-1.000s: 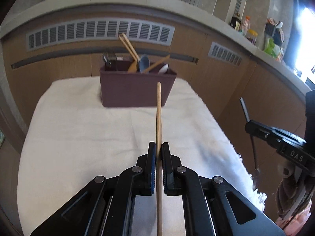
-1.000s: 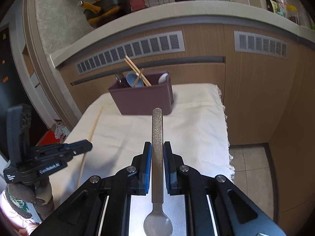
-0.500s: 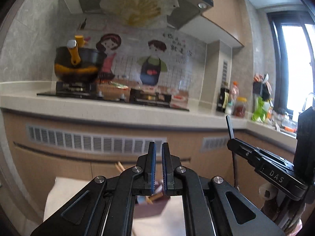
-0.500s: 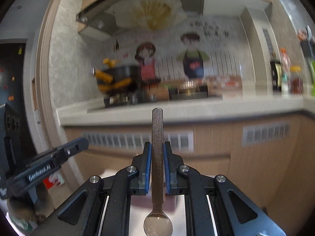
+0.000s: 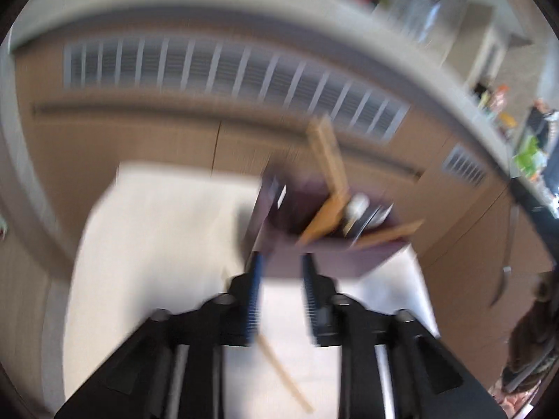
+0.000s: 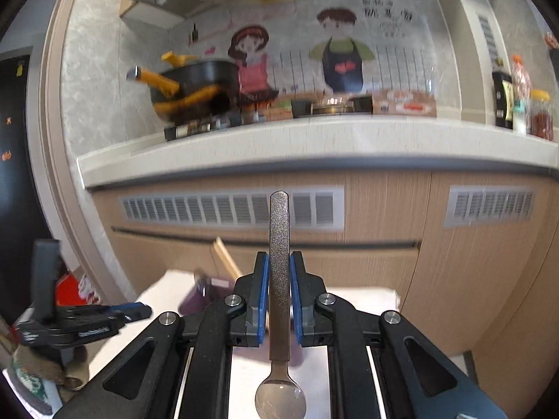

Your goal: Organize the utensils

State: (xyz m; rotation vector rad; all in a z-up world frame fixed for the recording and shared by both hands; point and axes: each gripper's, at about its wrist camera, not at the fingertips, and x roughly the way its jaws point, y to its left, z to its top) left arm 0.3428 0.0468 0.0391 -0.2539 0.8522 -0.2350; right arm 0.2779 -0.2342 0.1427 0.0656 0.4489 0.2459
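Left hand-held gripper opening; right hand-held gripper clamps spoon.

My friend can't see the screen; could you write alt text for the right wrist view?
A handheld right gripper clamps a metal spoon by its handle, bowl toward the camera. Beyond lie a kitchen counter, a black pot with yellow handles and cartoon wall art.
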